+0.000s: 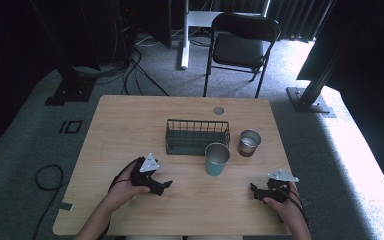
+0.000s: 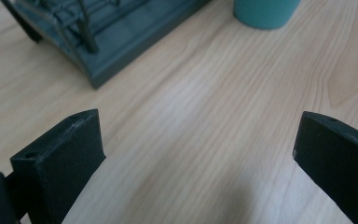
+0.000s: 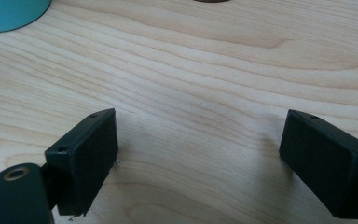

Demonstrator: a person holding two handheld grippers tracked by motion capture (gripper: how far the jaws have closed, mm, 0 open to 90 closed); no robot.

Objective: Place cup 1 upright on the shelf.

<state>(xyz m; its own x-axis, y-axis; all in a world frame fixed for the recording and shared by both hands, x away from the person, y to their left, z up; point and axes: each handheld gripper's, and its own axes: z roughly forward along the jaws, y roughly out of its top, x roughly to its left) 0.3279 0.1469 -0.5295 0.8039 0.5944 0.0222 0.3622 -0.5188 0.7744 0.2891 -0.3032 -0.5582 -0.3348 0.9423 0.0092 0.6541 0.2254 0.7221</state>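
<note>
A teal cup [image 1: 216, 159] stands at the middle of the wooden table [image 1: 130, 120], just in front of a dark green wire basket [image 1: 197, 136]. A brown metal cup [image 1: 249, 143] stands to the right of them. My left gripper [image 1: 166, 185] rests low on the table left of the teal cup, open, with bare wood between its jaws [image 2: 196, 154]. Near the front right, my right gripper [image 1: 254, 189] lies open as well, nothing between its jaws [image 3: 200, 149]. The teal cup [image 2: 265, 11] and the basket [image 2: 107, 37] appear ahead of the left gripper.
A black folding chair [image 1: 240, 47] stands beyond the table's far edge. A round grommet hole [image 1: 218, 110] sits near the far edge. Cables [image 1: 47, 177] lie on the carpet at the left. A dark frame post [image 1: 315, 95] stands at the right.
</note>
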